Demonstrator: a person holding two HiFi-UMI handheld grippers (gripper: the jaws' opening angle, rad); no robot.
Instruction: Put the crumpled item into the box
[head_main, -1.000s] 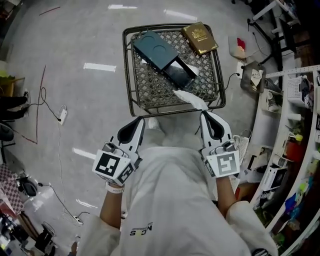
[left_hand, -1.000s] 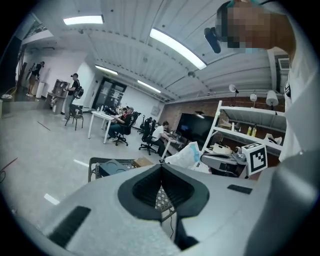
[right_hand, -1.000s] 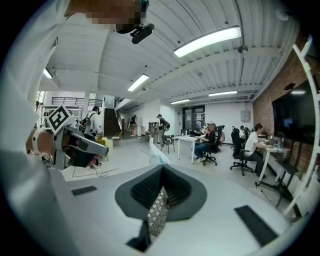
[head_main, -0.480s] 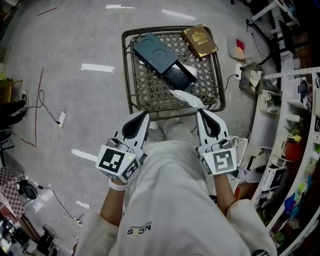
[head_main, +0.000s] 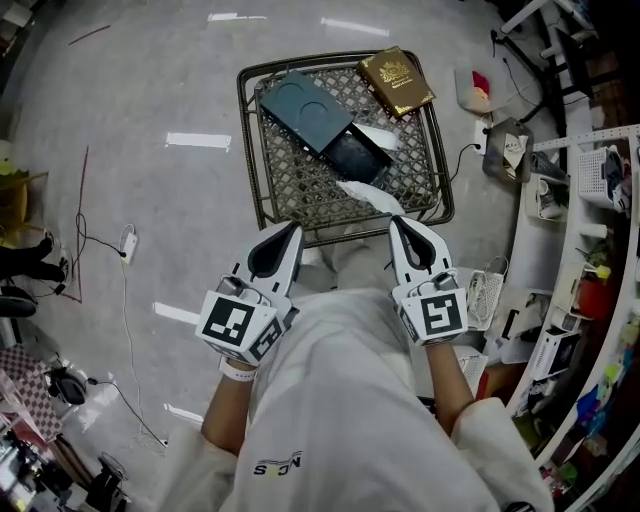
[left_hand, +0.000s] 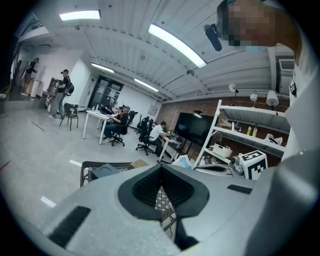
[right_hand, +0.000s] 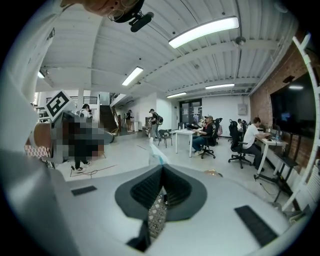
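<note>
A white crumpled item (head_main: 372, 194) lies on the front right part of a wire mesh table (head_main: 300, 180). Behind it sits a dark teal box (head_main: 303, 104) with its black drawer (head_main: 357, 154) slid out; more white paper (head_main: 381, 134) pokes out beside the drawer. My left gripper (head_main: 289, 229) hangs shut and empty just short of the table's front rail. My right gripper (head_main: 397, 222) is shut and empty too, a little below the crumpled item. The crumpled item (right_hand: 155, 155) peeks up over the tip in the right gripper view and shows as a pale lump (left_hand: 183, 161) in the left gripper view.
A gold-brown flat box (head_main: 398, 79) rests on the table's back right corner. Shelving and clutter (head_main: 590, 200) line the right side. Cables and a power strip (head_main: 128, 243) lie on the grey floor at left. People sit at desks (right_hand: 207, 132) in the distance.
Both grippers have drifted slightly forward and inward toward the table's front rail, staying shut. The crumpled item and the box have not moved.
</note>
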